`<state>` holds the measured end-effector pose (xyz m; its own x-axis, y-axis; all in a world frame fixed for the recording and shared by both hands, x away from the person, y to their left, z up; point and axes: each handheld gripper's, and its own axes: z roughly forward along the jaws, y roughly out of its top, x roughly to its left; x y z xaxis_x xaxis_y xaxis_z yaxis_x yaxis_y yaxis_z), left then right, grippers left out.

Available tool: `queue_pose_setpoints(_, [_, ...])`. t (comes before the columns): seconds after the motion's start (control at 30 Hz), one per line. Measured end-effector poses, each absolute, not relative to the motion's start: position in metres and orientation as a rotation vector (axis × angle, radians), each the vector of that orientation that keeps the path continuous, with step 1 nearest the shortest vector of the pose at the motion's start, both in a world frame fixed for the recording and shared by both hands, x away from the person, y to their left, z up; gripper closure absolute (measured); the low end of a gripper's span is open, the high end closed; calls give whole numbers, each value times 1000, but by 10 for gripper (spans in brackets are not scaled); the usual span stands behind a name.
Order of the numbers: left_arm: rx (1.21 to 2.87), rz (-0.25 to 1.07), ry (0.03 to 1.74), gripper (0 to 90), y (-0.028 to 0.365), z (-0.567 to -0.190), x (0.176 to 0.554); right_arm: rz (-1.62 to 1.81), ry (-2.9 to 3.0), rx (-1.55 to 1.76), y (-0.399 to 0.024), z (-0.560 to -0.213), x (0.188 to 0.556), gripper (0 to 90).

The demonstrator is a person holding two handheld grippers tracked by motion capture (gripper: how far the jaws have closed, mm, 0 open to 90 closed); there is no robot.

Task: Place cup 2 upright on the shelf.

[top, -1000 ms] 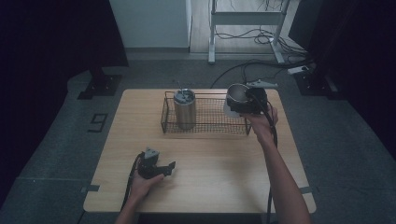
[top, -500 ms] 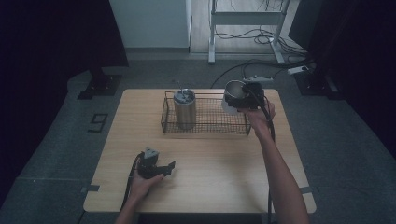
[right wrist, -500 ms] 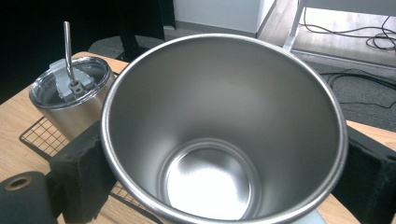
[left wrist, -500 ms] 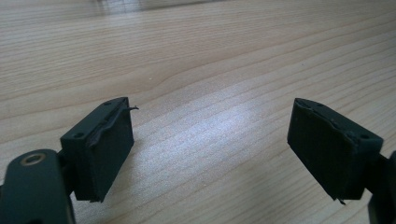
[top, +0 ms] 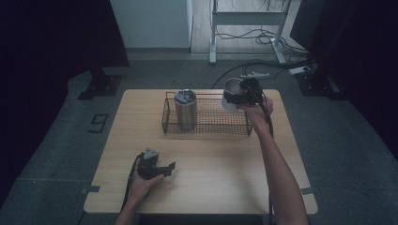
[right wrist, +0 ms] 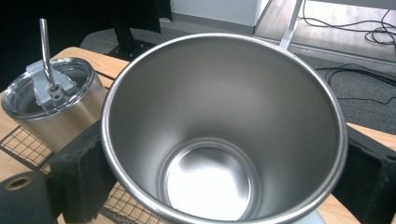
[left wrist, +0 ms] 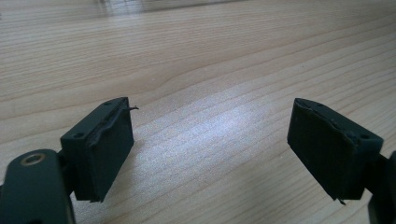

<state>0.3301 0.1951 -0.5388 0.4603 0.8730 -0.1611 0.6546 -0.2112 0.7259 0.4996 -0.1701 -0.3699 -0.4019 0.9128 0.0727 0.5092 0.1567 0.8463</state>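
silver cup [right wrist: 224, 140], black wire basket [top: 206, 123], pale wooden table [top: 211, 187]

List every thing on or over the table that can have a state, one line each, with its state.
Open steel tumbler: lidless, empty, clamped between the right gripper's jaws, held over the right end of the basket.
Lidded steel tumbler: upright in the basket's left part, clear lid on, straw in.
Wire basket: on the table, holding one tumbler.
Right gripper: shut on the open tumbler.
Left gripper: open, nothing between its jaws, low over bare wood.
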Motion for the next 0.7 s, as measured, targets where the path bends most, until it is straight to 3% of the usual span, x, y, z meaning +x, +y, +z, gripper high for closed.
queue_pose_setpoints(0.7, [1965, 358, 1275, 146, 194, -541, 330, 1107, 2016, 1392, -159, -397, 524, 72])
